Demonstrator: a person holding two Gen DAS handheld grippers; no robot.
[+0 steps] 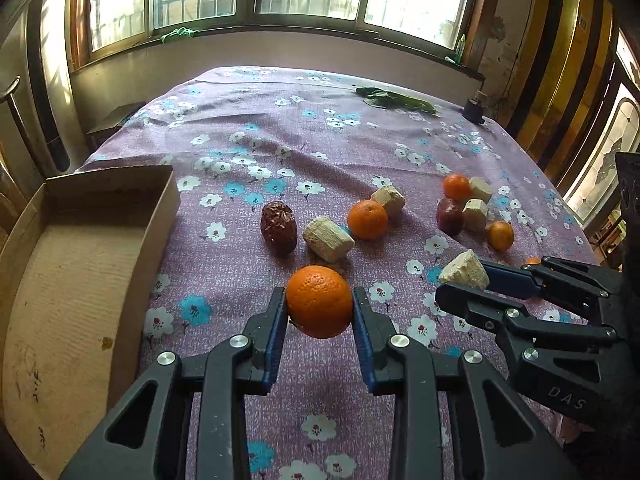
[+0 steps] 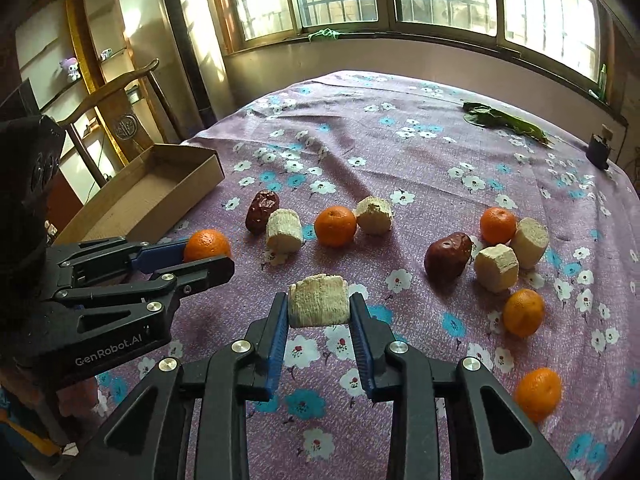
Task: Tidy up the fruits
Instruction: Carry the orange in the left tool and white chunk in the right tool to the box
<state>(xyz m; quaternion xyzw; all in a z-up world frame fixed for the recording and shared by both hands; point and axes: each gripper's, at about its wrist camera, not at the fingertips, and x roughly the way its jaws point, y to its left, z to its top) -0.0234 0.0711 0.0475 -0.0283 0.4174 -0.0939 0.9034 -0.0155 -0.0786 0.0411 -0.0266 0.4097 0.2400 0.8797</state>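
Observation:
My left gripper (image 1: 320,304) is shut on an orange (image 1: 319,301) and holds it above the purple flowered cloth; it also shows in the right wrist view (image 2: 208,254). My right gripper (image 2: 319,306) is shut on a pale cut stalk piece (image 2: 318,300); it shows in the left wrist view (image 1: 464,280) too. An open cardboard box (image 1: 80,240) lies at the left. On the cloth lie a red date (image 1: 279,223), a stalk piece (image 1: 327,239), an orange (image 1: 367,219), and a further cluster of oranges, a date (image 2: 447,259) and stalk pieces (image 2: 497,267).
Green leaves (image 1: 394,100) and a small dark object (image 1: 474,110) lie at the table's far right. A wooden chair (image 2: 116,120) and a tall standing unit (image 2: 192,48) stand left of the table. Windows run along the far wall.

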